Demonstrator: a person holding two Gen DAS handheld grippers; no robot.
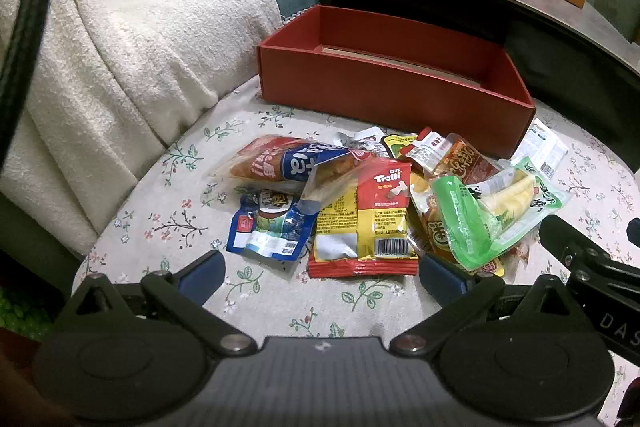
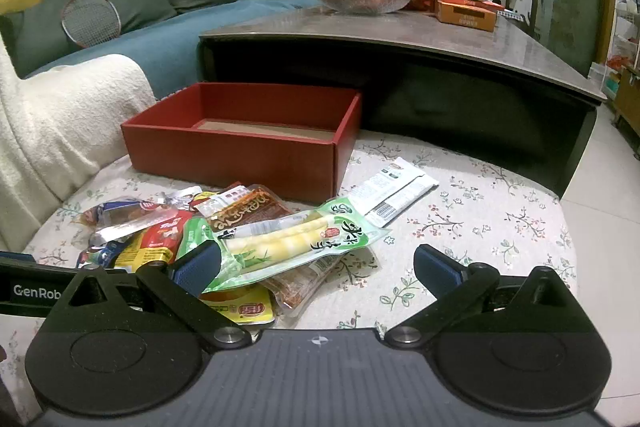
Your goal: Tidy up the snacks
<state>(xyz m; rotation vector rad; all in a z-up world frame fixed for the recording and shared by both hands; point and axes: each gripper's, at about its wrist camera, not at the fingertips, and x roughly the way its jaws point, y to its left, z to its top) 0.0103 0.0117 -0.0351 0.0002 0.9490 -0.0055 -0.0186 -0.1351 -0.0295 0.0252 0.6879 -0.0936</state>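
Observation:
A heap of snack packets lies on the floral-covered round surface (image 1: 192,227) in front of an empty red box (image 1: 384,87) (image 2: 240,151). In the left wrist view a red-and-yellow Trolli packet (image 1: 364,223) lies just ahead of my open left gripper (image 1: 320,273), beside a blue packet (image 1: 268,227) and a long red-blue packet (image 1: 288,159). A green bamboo-shoot packet (image 2: 296,239) (image 1: 500,211) tops the heap. My right gripper (image 2: 316,267) is open low over its near end, its left finger pad (image 2: 198,267) beside the packet. A white packet (image 2: 394,189) lies apart, right of the box.
A cream blanket (image 1: 120,67) drapes the seat at left. Behind the box stands a dark coffee table (image 2: 400,43) with a glass fruit bowl (image 2: 364,1), a red bag and orange boxes. A teal sofa with a badminton racket (image 2: 90,15) is further back.

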